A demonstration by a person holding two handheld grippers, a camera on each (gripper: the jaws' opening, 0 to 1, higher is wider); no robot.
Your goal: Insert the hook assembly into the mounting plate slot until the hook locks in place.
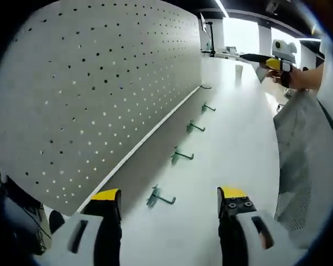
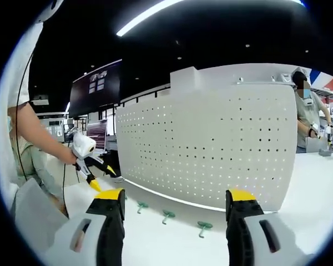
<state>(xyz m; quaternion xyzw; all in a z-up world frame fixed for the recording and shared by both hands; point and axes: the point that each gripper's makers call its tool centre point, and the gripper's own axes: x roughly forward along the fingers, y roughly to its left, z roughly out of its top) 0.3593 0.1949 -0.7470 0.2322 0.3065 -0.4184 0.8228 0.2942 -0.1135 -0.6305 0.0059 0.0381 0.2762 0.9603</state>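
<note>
A white pegboard mounting plate point(image 1: 100, 94) stands upright along the table's left side. Several green hook assemblies lie in a row on the white table in front of it: the nearest hook point(image 1: 160, 197), then another point(image 1: 182, 156), and a third point(image 1: 195, 127). My left gripper point(image 1: 170, 195) is open with nothing between its yellow-tipped jaws, just short of the nearest hook. In the right gripper view the pegboard point(image 2: 211, 144) faces me, with green hooks point(image 2: 167, 214) on the table at its foot. My right gripper point(image 2: 176, 195) is open and empty, held above the table.
The right gripper point(image 1: 268, 61), held in a hand, shows far off at the top right of the left gripper view. The left gripper point(image 2: 101, 178) shows at the left of the right gripper view. Another person point(image 2: 308, 111) stands beyond the pegboard's right end. A small cup point(image 1: 239, 70) stands far down the table.
</note>
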